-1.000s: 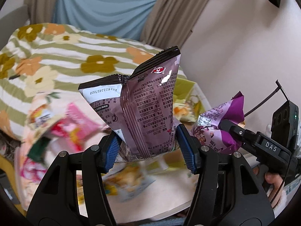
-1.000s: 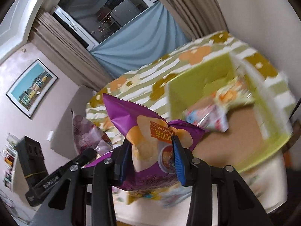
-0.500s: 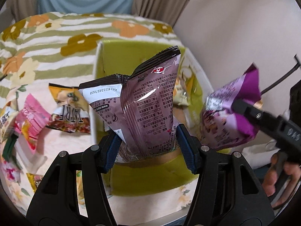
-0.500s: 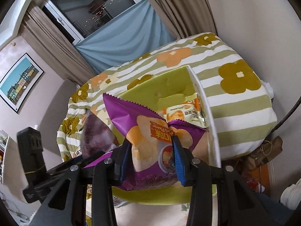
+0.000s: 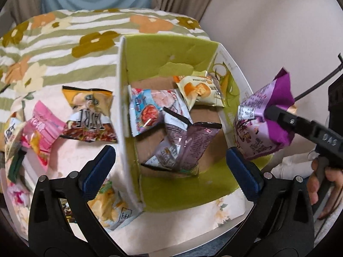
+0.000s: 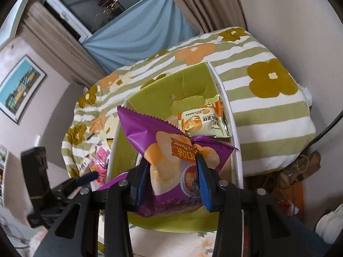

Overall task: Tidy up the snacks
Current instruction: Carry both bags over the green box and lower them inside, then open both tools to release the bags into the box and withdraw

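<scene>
My left claw (image 5: 169, 167) gapes empty; my right claw (image 6: 172, 180) pinches the purple foil chip bag (image 6: 171, 150), so I'll release it low inside the green-lined cardboard box (image 6: 193, 81) ahead

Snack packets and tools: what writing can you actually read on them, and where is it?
"DAS": on the arm of the right gripper, seen from the left wrist.
"50%": on the pale cake packet in the green box.
"Flavor": on the purple chip bag, upside down.
Fine print on the dark purple packet and the other packets: too small or blurred.
</scene>
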Action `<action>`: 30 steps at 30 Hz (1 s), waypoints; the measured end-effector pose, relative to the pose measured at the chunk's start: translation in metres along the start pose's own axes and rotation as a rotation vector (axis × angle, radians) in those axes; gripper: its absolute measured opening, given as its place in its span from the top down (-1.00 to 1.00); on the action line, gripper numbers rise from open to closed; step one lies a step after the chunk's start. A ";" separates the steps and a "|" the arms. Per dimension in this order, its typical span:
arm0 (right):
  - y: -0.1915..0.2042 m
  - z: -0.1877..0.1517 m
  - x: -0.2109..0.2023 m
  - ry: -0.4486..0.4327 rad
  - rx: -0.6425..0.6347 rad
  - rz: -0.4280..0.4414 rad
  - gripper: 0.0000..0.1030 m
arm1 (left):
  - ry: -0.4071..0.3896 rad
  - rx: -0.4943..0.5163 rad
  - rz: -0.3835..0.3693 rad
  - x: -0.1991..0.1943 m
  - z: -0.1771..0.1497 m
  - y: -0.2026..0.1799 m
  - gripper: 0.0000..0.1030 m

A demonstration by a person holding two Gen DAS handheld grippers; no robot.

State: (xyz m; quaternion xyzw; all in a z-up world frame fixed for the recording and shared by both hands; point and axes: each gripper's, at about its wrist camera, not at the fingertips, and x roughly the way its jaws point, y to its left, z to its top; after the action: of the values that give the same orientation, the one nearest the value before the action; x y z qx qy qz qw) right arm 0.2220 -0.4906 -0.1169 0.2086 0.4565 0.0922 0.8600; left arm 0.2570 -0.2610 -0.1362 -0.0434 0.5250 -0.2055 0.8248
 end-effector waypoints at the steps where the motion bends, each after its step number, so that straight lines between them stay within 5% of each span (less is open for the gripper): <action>1: 0.002 0.000 0.002 0.007 -0.013 -0.002 0.26 | -0.005 -0.005 0.005 -0.004 0.000 0.002 -0.98; 11: 0.018 -0.006 0.031 0.063 -0.175 -0.152 0.18 | -0.046 -0.056 0.020 -0.018 0.003 0.024 -0.98; 13: 0.024 -0.012 0.042 0.083 -0.235 -0.222 -0.41 | -0.043 -0.063 0.016 -0.017 0.002 0.026 -0.98; 15: 0.026 -0.019 0.043 0.077 -0.260 -0.221 -0.73 | -0.039 -0.064 0.017 -0.016 0.001 0.026 -0.98; 30: 0.019 -0.026 0.012 0.000 -0.226 -0.153 -0.75 | -0.087 -0.068 0.049 -0.035 -0.010 0.010 -0.98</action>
State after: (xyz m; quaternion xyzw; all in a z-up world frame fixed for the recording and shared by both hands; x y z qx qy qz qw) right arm 0.2080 -0.4617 -0.1304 0.0748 0.4579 0.0771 0.8825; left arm 0.2383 -0.2367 -0.1145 -0.0673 0.4962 -0.1650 0.8497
